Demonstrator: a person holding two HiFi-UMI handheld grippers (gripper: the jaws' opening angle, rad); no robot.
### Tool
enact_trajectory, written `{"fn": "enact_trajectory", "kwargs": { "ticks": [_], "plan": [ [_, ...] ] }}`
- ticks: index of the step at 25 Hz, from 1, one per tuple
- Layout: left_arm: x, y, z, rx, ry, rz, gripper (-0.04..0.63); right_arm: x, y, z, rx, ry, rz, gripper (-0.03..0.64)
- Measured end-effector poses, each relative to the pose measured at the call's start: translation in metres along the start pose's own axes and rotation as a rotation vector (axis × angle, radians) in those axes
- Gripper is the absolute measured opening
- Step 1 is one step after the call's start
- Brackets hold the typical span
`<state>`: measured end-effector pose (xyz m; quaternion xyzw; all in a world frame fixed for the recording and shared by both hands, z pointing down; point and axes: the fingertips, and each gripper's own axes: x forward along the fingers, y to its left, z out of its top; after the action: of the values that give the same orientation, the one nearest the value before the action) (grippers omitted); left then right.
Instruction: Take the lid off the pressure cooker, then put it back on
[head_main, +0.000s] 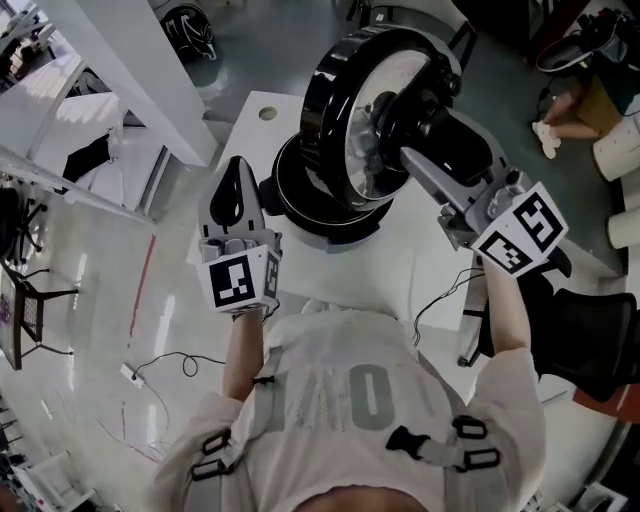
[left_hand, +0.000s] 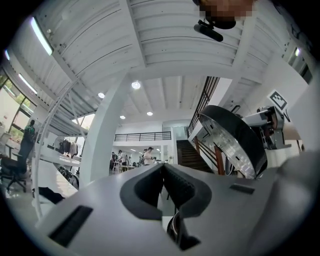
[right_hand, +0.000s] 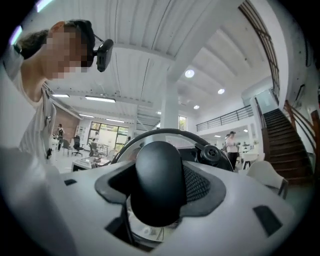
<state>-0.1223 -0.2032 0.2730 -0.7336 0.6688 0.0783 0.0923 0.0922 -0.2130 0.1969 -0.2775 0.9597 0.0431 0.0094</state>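
Head view: I see the lid (head_main: 335, 85), a glossy black ring around bright metal, tipped on edge above the round black cooker pot (head_main: 300, 215) on the white table (head_main: 400, 275); my right gripper (head_main: 425, 165) clamps its handle (head_main: 455, 140); my left gripper (head_main: 237, 170) sits just beside the pot.

Left gripper view: the left gripper (left_hand: 163, 172) has its ribbed pads (left_hand: 180, 185) pressed together, empty; the lid (left_hand: 235, 140) is up to the right.

Right gripper view: the smooth, domed handle (right_hand: 159, 185) fills the jaws of the right gripper (right_hand: 162, 175).

The lid (head_main: 365, 130) is black with a silver underside.

Lid (head_main: 365, 120) is held tilted above pot (head_main: 300, 205). Pot is set on table (head_main: 400, 290), with left gripper (head_main: 236, 172) placed at its left.
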Motion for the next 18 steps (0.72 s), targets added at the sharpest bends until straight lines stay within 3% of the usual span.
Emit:
{"fn": "enact_trajectory", "kwargs": {
  "ticks": [8, 12, 18],
  "plan": [
    [-0.012, 0.032, -0.02, -0.027, 0.03, 0.08, 0.017, 0.047, -0.003, -0.026, -0.043, 0.26, 0.144, 0.284],
    [-0.017, 0.041, -0.028, -0.037, 0.046, 0.105, 0.017, 0.061, 0.003, -0.052, -0.013, 0.374, 0.205, 0.284],
    [-0.022, 0.044, -0.034, -0.041, 0.074, 0.139, 0.017, 0.073, 0.006, -0.08, -0.042, 0.507, 0.262, 0.284]
  ]
}}
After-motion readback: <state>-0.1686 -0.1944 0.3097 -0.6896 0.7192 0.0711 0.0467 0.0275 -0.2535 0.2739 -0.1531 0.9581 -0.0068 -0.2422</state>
